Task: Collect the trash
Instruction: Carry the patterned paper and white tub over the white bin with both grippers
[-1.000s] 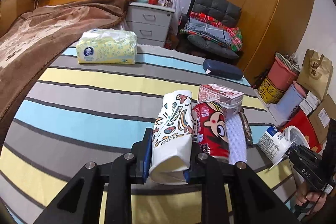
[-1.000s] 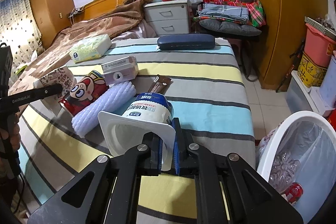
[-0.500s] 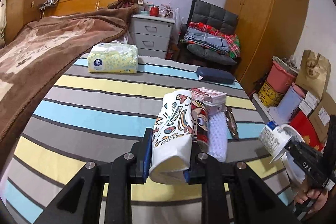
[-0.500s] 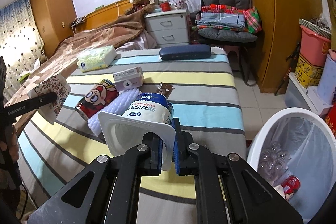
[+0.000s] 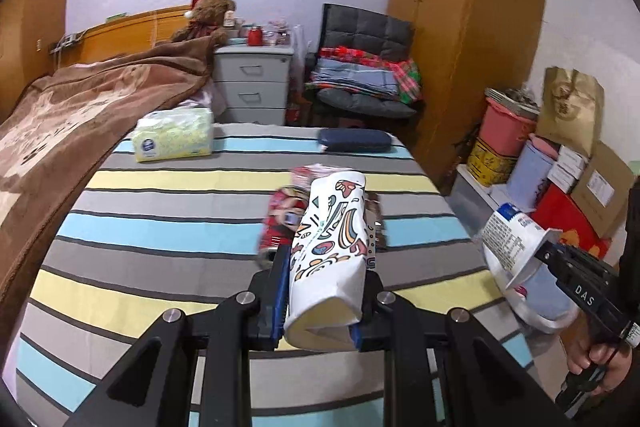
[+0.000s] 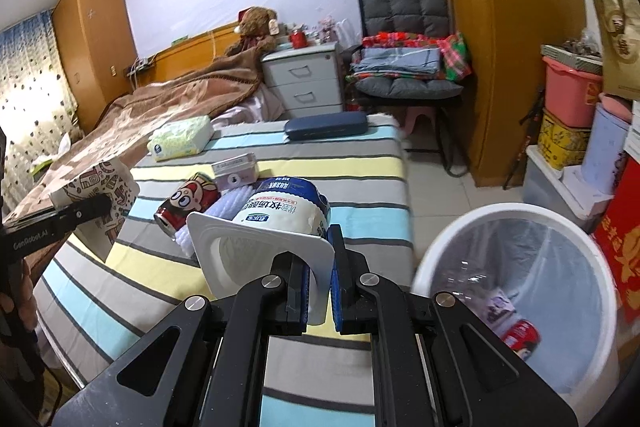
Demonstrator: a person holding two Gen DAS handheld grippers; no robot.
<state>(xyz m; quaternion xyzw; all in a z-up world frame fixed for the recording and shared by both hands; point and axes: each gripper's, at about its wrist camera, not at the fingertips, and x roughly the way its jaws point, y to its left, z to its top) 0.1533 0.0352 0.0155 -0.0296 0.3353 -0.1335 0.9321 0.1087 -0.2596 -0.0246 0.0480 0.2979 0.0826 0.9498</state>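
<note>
My left gripper [image 5: 320,299] is shut on a squashed paper cup [image 5: 328,247] with colourful drawings, held above the striped bed [image 5: 160,227]. My right gripper [image 6: 320,279] is shut on the rim of a white yogurt tub [image 6: 280,215] with a blue label, held off the bed's right edge. Just right of the tub stands a white trash bin [image 6: 520,209] with a clear liner and a red can [image 6: 520,337] inside. On the bed lie a red cartoon can [image 6: 184,203], a small pink box [image 6: 236,173] and a white ribbed piece [image 6: 228,207].
A tissue pack [image 6: 180,139] and a navy case [image 6: 326,127] lie at the bed's far end, a brown blanket [image 5: 60,119] on its left. Stacked boxes and tubs [image 6: 572,99] line the right wall behind the bin. A chair [image 6: 404,67] stands by the wardrobe.
Both grippers rose and drew back from the bed with the cup and the tub still held. The trash bin came further into the right wrist view.
</note>
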